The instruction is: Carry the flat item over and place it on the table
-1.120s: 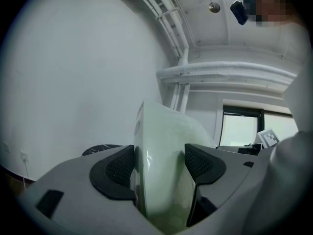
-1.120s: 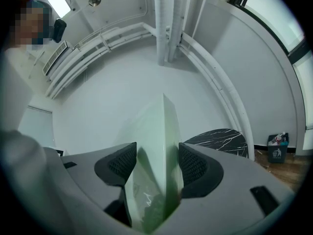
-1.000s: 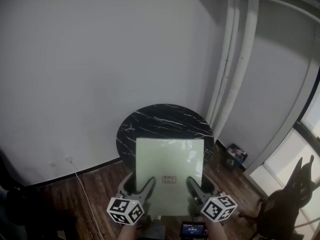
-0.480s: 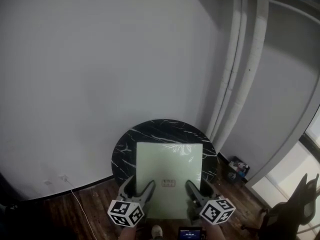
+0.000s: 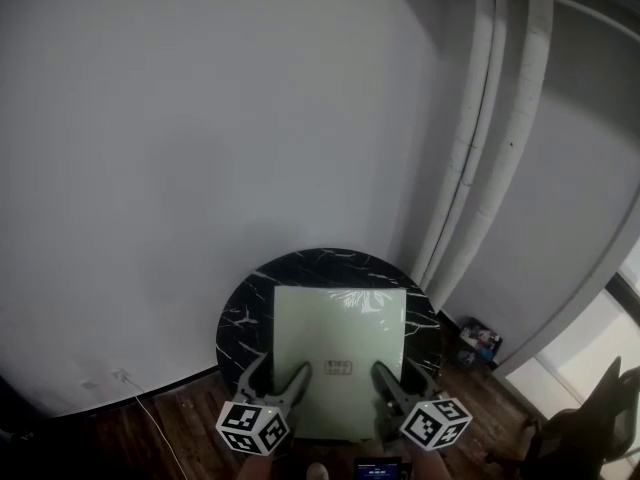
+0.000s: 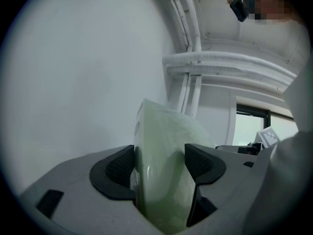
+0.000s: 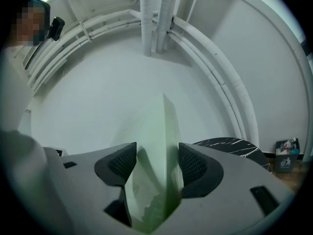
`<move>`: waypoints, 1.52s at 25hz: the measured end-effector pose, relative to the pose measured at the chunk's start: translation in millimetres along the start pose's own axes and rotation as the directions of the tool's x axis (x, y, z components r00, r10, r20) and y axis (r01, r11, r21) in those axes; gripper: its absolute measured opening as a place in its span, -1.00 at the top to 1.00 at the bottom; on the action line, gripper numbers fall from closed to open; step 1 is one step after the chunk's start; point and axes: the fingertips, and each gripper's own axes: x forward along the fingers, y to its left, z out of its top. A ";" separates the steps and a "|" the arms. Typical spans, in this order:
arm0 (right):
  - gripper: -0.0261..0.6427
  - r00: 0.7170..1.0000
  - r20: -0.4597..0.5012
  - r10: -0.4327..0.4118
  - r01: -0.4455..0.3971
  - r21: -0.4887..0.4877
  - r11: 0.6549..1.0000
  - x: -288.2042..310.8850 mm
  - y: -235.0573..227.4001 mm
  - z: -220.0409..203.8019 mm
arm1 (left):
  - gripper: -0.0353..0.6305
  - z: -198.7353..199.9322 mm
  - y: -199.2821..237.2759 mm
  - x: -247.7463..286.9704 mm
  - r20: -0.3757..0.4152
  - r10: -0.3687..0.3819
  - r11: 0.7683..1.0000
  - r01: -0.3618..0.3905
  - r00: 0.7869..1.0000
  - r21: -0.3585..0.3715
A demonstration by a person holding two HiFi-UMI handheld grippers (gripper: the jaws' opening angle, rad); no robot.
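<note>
A pale green flat board (image 5: 338, 348) is held level in the air over a round black marble table (image 5: 245, 311). My left gripper (image 5: 283, 381) is shut on the board's near left edge, and my right gripper (image 5: 393, 379) is shut on its near right edge. In the left gripper view the green board (image 6: 164, 168) stands edge-on between the dark pads (image 6: 117, 170). The right gripper view shows the board (image 7: 159, 165) clamped the same way, with the table (image 7: 230, 145) beyond it at the right.
A white wall (image 5: 200, 148) rises just behind the table. White pipes (image 5: 490, 138) run up the corner at the right. A cable (image 5: 150, 398) trails over the wooden floor at the left. A small box of items (image 5: 478, 340) lies on the floor right of the table.
The table has come nearer and now lies under the board's far half. Both grippers keep the same hold on the board.
</note>
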 end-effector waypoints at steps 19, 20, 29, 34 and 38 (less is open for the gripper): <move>0.24 0.999 0.011 -0.051 0.052 -0.040 0.998 27.3 -1.6 2.6 | -0.10 6.1 22.8 22.4 0.011 -0.028 1.000 0.028 1.000 0.003; 0.24 0.999 0.014 -0.045 0.046 -0.039 0.998 29.2 -0.8 4.0 | -0.10 8.2 23.8 22.6 0.015 -0.025 1.000 0.025 1.000 0.006; 0.24 1.000 0.022 -0.018 0.019 -0.030 0.999 46.8 -2.7 5.6 | -0.10 12.7 35.6 31.3 0.025 -0.011 1.000 0.011 1.000 0.014; 0.24 1.000 0.021 -0.020 0.020 -0.026 0.999 54.4 -8.6 7.6 | -0.10 13.2 39.5 41.0 0.021 -0.013 1.000 0.013 1.000 0.012; 0.24 1.000 0.007 -0.027 0.027 -0.020 0.999 59.3 -18.8 5.9 | -0.10 6.3 40.7 51.6 0.007 -0.012 1.000 0.012 1.000 0.001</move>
